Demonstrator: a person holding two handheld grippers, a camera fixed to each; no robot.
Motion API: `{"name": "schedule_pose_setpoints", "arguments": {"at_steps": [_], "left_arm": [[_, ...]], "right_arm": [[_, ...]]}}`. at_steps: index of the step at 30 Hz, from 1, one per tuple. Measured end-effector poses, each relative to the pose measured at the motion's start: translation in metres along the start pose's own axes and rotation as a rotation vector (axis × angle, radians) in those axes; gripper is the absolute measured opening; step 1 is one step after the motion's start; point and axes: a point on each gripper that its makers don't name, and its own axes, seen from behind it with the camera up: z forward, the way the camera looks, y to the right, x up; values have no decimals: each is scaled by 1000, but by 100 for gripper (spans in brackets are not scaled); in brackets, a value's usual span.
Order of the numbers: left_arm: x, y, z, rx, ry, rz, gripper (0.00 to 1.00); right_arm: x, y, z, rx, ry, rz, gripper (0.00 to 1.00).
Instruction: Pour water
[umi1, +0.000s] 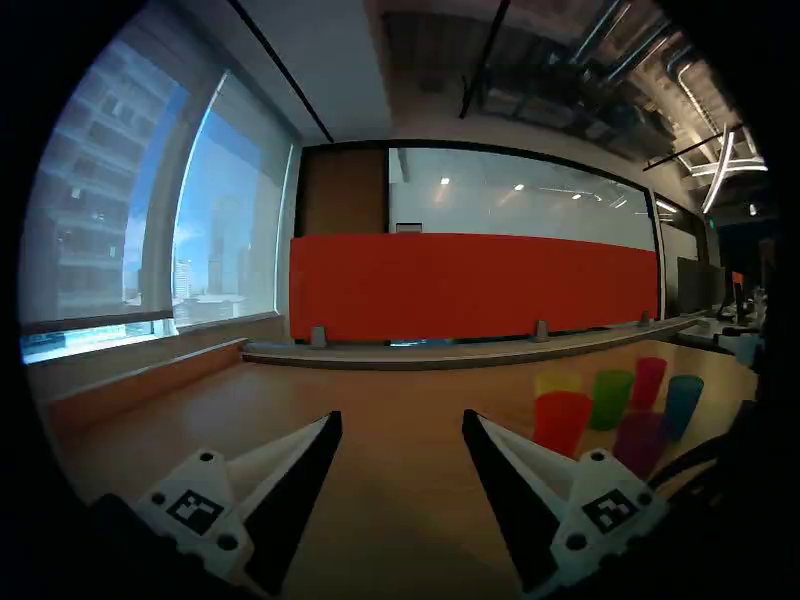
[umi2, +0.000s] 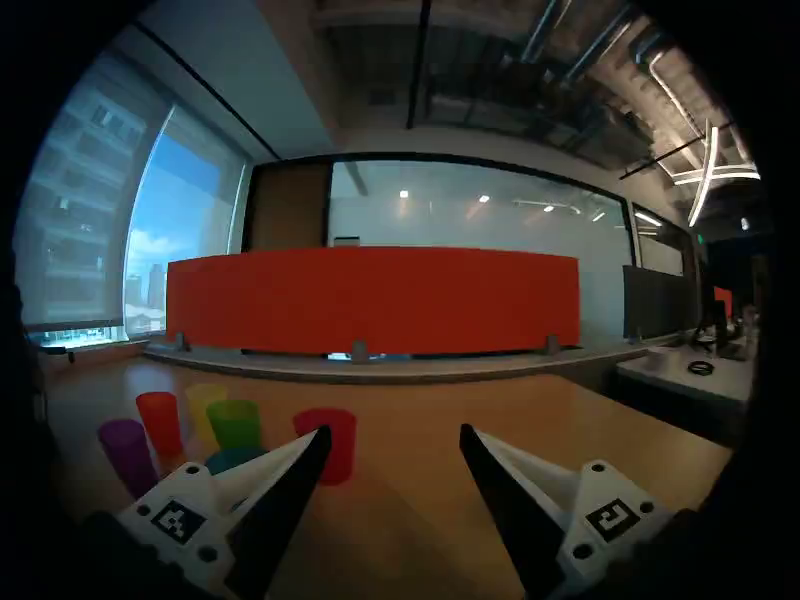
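6 cups (umi1: 610, 398) standing clustered on wooden surface (umi1: 400, 395); left claw (umi1: 401, 416), right claw (umi2: 395, 430), both 2 gaping, gripping nothing; red partition (umi1: 470, 285) standing behind.

In the left gripper view, the left gripper (umi1: 401, 420) is pointing forward from the bottom edge of the frame. Its two dark, white-backed fingers (umi1: 292, 478) are rising from the lower left and lower right corners and tapering toward the lower centre. The jaws are standing wide apart, tips level with each other. In the right gripper view, the right gripper (umi2: 393, 433) is sitting in the same pose along the bottom of the frame. Its fingers (umi2: 505, 500) are likewise spreading wide, with both tips lying at equal height in the lower centre.
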Motion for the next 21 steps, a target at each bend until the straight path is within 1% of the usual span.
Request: {"name": "schedule_pose_setpoints", "arguments": {"at_steps": [5,9,14,21], "left_arm": [[0,-3,2,15,-9,-7,89],[8,-3,4,16,-7,-14,89],[28,2,4,6,-1,-12,89],[62,10,5,-35,-13,-15,89]], "right_arm": [[-8,2,1,2,-18,0,99],[-3,5,1,9,-22,-8,99],[9,8,1,16,-27,-18,99],[36,5,6,59,-49,-25,99]]}}
